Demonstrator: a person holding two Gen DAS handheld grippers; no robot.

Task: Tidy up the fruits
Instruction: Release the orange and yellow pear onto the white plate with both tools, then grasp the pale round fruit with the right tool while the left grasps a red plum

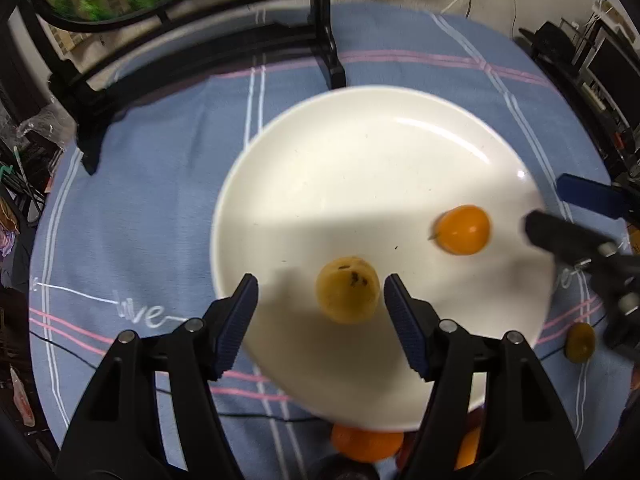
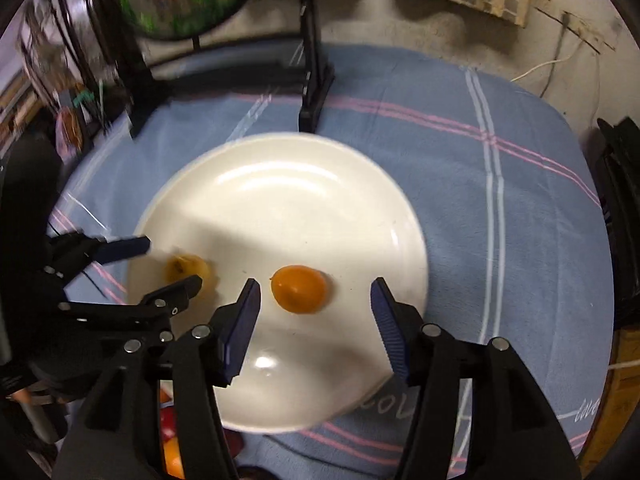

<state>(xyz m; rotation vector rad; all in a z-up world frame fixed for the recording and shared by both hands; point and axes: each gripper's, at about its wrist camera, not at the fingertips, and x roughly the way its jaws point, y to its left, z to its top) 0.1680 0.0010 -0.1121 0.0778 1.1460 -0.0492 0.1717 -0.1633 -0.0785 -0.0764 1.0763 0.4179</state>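
Fruit's gathering on the round white ceramic plate mid-frame: left tool gapes around a speckled yellow round fruit, right tool gapes around a smooth orange round fruit, neither gripped.

Two fruits on plate; plate on tablecloth; stand behind plate.

Far half of plate lies bare (stand behind).

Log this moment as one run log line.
left gripper open over yellow fruit | right gripper open over orange fruit | both on white plate
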